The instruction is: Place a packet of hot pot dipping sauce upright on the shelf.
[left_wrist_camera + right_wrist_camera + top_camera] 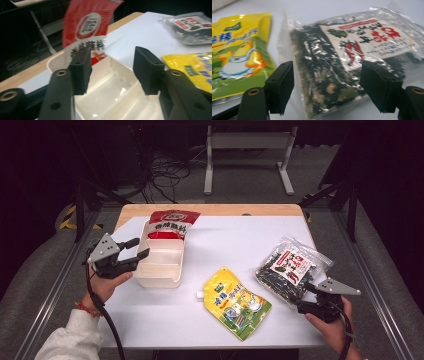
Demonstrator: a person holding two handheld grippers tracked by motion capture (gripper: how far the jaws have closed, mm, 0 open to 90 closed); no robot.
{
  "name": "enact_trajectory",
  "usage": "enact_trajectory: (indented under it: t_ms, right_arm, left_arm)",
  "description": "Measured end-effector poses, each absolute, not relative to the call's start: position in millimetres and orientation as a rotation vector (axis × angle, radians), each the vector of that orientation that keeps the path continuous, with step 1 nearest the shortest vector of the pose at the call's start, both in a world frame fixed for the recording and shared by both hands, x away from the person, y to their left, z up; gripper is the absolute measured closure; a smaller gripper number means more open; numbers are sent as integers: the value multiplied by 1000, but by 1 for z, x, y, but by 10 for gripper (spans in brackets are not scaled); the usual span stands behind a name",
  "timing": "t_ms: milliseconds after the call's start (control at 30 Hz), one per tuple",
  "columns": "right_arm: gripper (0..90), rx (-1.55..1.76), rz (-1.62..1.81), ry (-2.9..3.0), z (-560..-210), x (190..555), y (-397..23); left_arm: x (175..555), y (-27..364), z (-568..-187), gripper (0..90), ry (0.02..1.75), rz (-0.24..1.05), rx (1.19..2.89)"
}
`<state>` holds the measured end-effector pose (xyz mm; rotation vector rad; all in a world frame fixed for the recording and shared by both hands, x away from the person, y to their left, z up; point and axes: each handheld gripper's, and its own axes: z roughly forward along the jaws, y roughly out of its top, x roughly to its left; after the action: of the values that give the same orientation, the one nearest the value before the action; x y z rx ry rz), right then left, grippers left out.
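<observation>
Near the worktop's front right corner, the right gripper point(311, 296) hangs with its jaws spread wide and empty, just at the near end of the clear seaweed bag point(291, 267). That bag looks light, crinkly and slick; I judge its sealed near edge the best place to pinch, since the loose contents would shift under a grip on the middle. Beside it, toward the front centre, lies the yellow spout pouch point(236, 302), flat, soft and probably the heaviest of the three packs; its white cap points toward the left edge.

At the left edge, the left gripper point(136, 251) is also open and holds nothing, poised over the near left rim of the white plastic bin point(160, 270). The bin is stiff and light. The red packet point(172, 223) leans in its far end, top propped over the rim toward the far edge.

The right gripper view reveals the seaweed bag's point(342, 67) glossy creases and label, lost from above. The left gripper view shows the bin's point(112, 90) bare ribbed floor and the red packet point(87, 27) standing upright.
</observation>
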<state>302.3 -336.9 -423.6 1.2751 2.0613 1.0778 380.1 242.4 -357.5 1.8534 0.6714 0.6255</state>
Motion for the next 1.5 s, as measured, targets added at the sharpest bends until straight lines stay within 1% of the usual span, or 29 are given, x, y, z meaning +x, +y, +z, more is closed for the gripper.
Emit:
enact_trajectory:
  t_ms: [33, 133, 200, 267, 333, 433, 467, 567, 700, 800, 933, 1233, 1300, 1367, 1467, 1500]
  right_arm:
    - [278, 1301, 1087, 2050, -424, 304, -340]
    - [269, 1364, 1076, 2005, -427, 310, -353]
    - [257, 1417, 1097, 1970, -430, 314, -363]
    - [257, 1463, 1107, 1950, -432, 317, -370]
    - [266, 1490, 1116, 1957, -436, 321, -375]
    - [247, 1517, 1087, 1966, -442, 328, -379]
    - [217, 1530, 1083, 1967, -443, 330, -380]
    - [196, 1568, 1098, 1942, -445, 334, -383]
    - [110, 1662, 1145, 1933, -451, 344, -386]
    - [82, 1685, 1152, 1935, -453, 350, -385]
    - [71, 1696, 1143, 1944, -453, 355, -382]
    - [139, 1660, 1163, 2043, -450, 369, -373]
    - [169, 1653, 1159, 2075, -449, 374, -370]
    - [224, 1662, 1136, 2120, -446, 380, -367]
    - [370, 1666, 1169, 2186, -445, 386, -366]
    - [391, 1673, 1181, 2194, -445, 387, -366]
  left_arm:
    - [372, 241, -359, 440, 664, 630, 1850]
    - [348, 235, -368, 364, 644, 627, 1870]
    - [336, 231, -376, 340, 635, 626, 1892]
    - [323, 226, -385, 308, 633, 574, 1900]
    - [309, 220, -396, 281, 626, 554, 1933]
    - [295, 213, -413, 259, 599, 534, 1977]
    - [293, 212, -419, 254, 588, 520, 1993]
    - [292, 211, -435, 249, 590, 491, 2032]
    - [302, 210, -449, 238, 630, 471, 2089]
    - [305, 209, -451, 233, 634, 457, 2096]
    - [306, 205, -452, 227, 618, 452, 2114]
    - [308, 197, -455, 212, 592, 428, 2158]
    - [309, 196, -456, 211, 592, 418, 2156]
    - [308, 195, -455, 211, 592, 417, 2157]
    - [308, 193, -455, 211, 584, 410, 2161]
    - [308, 193, -456, 211, 580, 408, 2164]
